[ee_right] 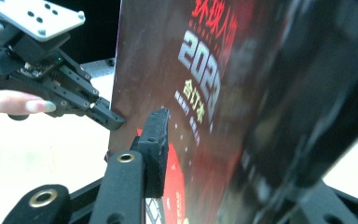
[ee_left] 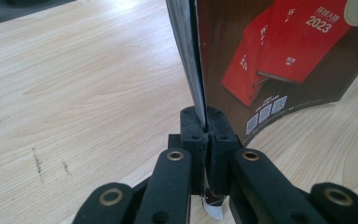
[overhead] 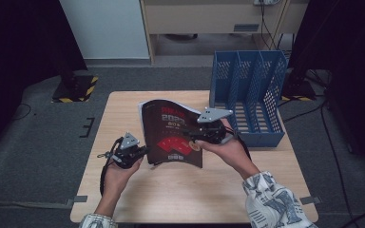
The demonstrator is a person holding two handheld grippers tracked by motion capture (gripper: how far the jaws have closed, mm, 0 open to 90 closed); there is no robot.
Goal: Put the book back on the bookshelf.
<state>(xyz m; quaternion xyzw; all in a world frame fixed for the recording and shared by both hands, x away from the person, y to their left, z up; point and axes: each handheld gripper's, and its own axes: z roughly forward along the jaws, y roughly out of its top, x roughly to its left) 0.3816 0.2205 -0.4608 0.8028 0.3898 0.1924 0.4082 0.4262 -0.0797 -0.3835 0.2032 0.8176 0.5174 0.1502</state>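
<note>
My left gripper [ee_left: 205, 135] was clamped on the lower edge of the magazine [overhead: 171, 133], which stood upright at the frame's centre. My right gripper [overhead: 197, 134] had its jaws apart around the cover, not pressing it.

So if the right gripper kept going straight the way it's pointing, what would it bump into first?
Probably the dark magazine: its cover stands right across the right gripper, whose jaws are open around it. The left gripper lies beyond.
</note>
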